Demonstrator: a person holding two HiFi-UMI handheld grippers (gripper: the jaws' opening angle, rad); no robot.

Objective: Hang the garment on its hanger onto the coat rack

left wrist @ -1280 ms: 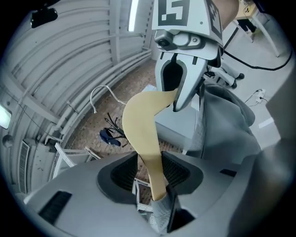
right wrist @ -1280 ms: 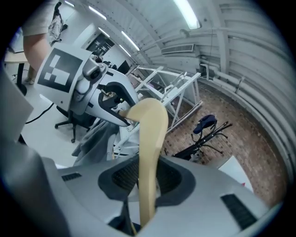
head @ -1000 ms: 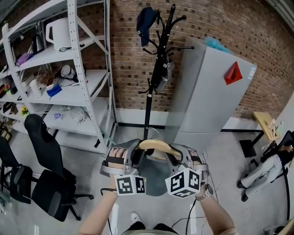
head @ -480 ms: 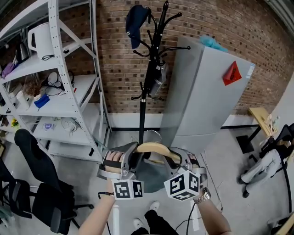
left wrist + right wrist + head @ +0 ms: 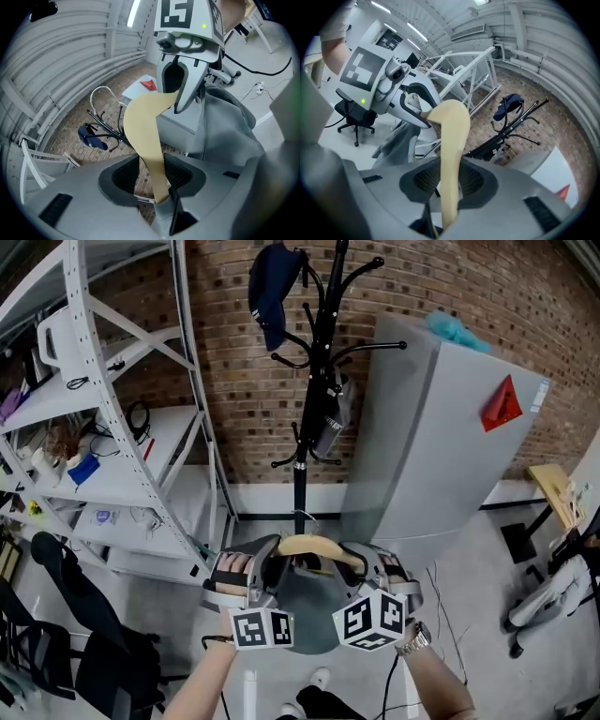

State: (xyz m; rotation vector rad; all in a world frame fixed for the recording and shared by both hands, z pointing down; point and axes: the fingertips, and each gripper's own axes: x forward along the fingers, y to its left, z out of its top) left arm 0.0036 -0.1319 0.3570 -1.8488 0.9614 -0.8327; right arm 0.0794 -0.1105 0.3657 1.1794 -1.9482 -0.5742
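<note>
The garment (image 5: 307, 613), grey, hangs from a pale wooden hanger (image 5: 309, 545) held level between both tools, near the person and well short of the coat rack (image 5: 301, 442).

Right gripper (image 5: 447, 178): jaws partly closed, both pads clamped on the hanger's right arm.

Left gripper (image 5: 151, 173): jaws wide. The hanger's left arm passes between them and lies against one pad, with a gap at the other.

Surroundings:
- The black rack stands at the far brick wall (image 5: 234, 381).
- A navy cap (image 5: 270, 287) occupies an upper left hook of the rack.
- A small grey item (image 5: 330, 423) hangs against the right of the post, halfway up.
- A grey cabinet (image 5: 441, 437) stands just right of the rack, bearing a red triangle sticker (image 5: 502, 401) and a teal object (image 5: 457, 329) on top.
- A black chair (image 5: 89, 638) stands near left.

Views: only the left gripper view shows the hanger's wire hook (image 5: 101, 101) clearly. The right gripper view shows the cloth drooping below the opposite tool. Only the head view shows the shelf contents.

Storage: white shelving (image 5: 178, 381) at left holds a white jug (image 5: 56, 338), cables and a blue item (image 5: 82, 470). Smaller pieces are unidentifiable.
</note>
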